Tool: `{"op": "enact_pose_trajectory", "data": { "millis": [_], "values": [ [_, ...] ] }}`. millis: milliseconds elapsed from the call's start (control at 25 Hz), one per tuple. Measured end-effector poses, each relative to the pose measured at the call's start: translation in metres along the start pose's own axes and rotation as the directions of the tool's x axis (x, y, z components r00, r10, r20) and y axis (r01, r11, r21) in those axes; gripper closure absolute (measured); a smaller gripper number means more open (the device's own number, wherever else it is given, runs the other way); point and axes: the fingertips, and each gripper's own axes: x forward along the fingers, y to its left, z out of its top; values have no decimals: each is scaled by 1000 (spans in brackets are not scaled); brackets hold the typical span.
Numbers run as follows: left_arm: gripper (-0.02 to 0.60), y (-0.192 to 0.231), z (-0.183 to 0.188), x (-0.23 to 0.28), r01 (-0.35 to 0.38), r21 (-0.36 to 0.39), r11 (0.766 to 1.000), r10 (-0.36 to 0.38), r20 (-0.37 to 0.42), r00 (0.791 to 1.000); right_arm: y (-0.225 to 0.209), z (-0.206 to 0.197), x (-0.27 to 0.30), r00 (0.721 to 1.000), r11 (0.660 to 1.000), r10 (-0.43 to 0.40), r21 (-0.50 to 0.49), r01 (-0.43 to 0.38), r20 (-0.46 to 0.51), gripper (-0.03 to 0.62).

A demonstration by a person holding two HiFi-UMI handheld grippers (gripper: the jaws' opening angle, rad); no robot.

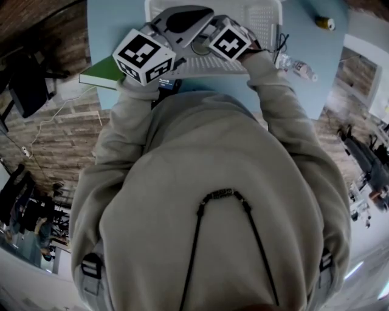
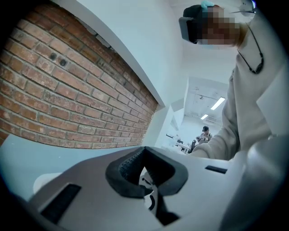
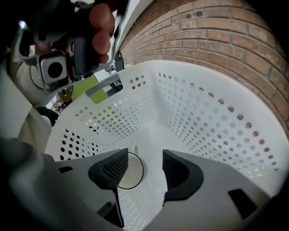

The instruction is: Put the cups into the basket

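Head view: mostly I see the person's pale hoodie (image 1: 213, 200). Above it is a light blue bench (image 1: 316, 42) with the white perforated basket (image 1: 262, 17) at its top centre. Both marker cubes sit over the basket's near edge, the left cube (image 1: 146, 56) and the right cube (image 1: 230, 41). A green book (image 1: 100, 73) lies at the bench's left edge and a clear bottle (image 1: 299, 68) lies to the right of the basket. The jaws can't be read from here.

Left gripper view: the left hand-held gripper (image 2: 145, 168) has its dark pads closed together with nothing between them. It points roughly level at a brick wall (image 2: 67, 99), with the hoodie sleeve on the right.

Right gripper view: the right hand-held gripper (image 3: 144, 170) is wide open and empty, tilted down into the basket. The dotted walls wrap round the frame. One cup (image 3: 134, 171) rests on the basket floor, showing as a pale round with a dark outline. It's partly behind the left pad in this view, well below the jaws and not pinched. At top left a hand (image 3: 100, 22) grips the other hand-held gripper. The green book shows beyond the basket's far wall, and there's brick at the upper right.
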Motion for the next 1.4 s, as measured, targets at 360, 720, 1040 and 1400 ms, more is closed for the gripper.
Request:
{"op": "enact_pose_trajectory", "data": {
  "millis": [360,720,1040,1400],
  "values": [
    [584,-50,10,-36,12,58,998,-13,15,1000,21,26,-90,946,981,-192,56,184,263,532],
    [584,-104,16,-52,55,78,995,-58,40,998,74,42,-171,796,973,-78,221,-72,601,580],
    [584,-120,23,-80,38,87,995,-43,53,998,107,53,-214,697,969,-94,226,-100,711,582],
    [584,-128,33,-84,45,102,994,-52,63,997,121,68,-233,664,977,-95,196,-79,741,582]
  ]
}}
